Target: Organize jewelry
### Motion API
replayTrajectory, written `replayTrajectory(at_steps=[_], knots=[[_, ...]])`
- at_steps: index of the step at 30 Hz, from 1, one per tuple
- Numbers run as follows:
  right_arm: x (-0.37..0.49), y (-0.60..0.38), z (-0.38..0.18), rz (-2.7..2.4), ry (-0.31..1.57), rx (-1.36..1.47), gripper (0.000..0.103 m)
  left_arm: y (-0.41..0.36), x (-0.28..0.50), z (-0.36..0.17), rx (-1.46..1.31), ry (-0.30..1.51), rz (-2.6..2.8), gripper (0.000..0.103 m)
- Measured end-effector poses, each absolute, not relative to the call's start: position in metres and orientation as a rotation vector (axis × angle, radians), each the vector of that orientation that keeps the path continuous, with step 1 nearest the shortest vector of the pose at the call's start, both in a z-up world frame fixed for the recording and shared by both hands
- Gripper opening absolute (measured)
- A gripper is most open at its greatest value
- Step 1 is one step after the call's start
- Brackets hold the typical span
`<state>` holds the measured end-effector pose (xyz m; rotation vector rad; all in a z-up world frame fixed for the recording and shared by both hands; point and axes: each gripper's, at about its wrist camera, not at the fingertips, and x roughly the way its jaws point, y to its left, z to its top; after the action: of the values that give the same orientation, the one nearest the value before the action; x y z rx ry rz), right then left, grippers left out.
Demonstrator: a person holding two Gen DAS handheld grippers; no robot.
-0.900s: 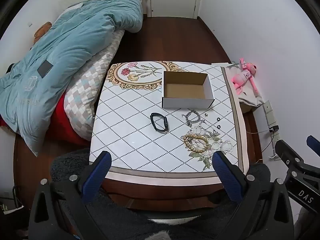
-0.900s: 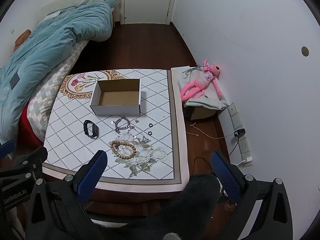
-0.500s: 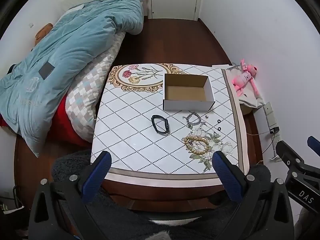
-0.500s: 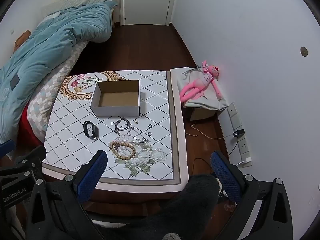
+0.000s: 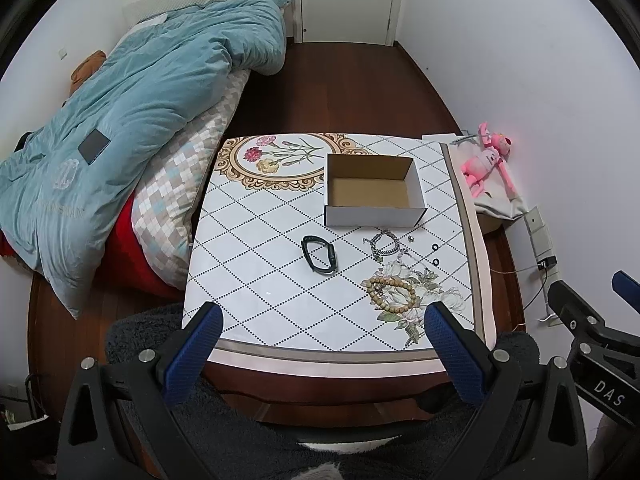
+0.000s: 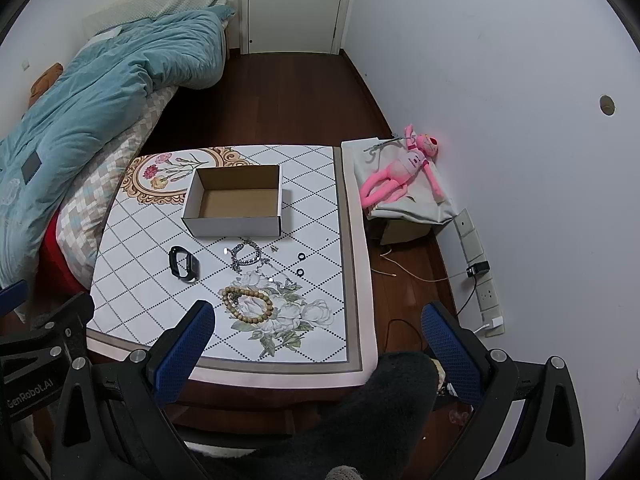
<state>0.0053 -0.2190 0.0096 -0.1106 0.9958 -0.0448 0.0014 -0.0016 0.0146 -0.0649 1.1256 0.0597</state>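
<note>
Left gripper (image 5: 322,342): jaws spread wide, nothing between them, held high above the near edge of the table (image 5: 256,354). Right gripper (image 6: 318,338): jaws likewise spread wide and empty, hovering over the near right corner of the table, above a dark fuzzy slipper or sleeve (image 6: 384,408) at 6 o'clock.

From the left wrist view, at 1 o'clock just past the right fingertip, a wooden bead bracelet (image 5: 394,294) lying flat on the printed flowers. Beyond it at 12 to 1 o'clock, a silver chain bracelet (image 5: 384,245), with a thin chain (image 5: 412,258) trailing beside it toward the beads. Two small black rings (image 5: 435,254) farther right, apart from each other and from the chains. A tiny metal piece (image 5: 410,239) just in front of the box; kind not clear. At 12 o'clock, a black band (image 5: 319,258), lying alone left of the chains. Farther off, an open cardboard box (image 5: 374,216), upright, nothing visible inside.

Off the table: at 10 o'clock a bed with a blue quilt (image 5: 132,120); at 2 o'clock a pink plush toy (image 5: 486,160) on a grey cloth by the wall.
</note>
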Motion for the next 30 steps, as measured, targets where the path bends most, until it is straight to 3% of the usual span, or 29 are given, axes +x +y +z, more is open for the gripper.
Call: replayTrajectory(at_steps=[30], knots=[[0.0015,-0.2146,0.0153,-0.042,0.984,-0.114,0.103,-0.0040,-0.0008,0.0194,-0.063,1.113,0.053,0.103]])
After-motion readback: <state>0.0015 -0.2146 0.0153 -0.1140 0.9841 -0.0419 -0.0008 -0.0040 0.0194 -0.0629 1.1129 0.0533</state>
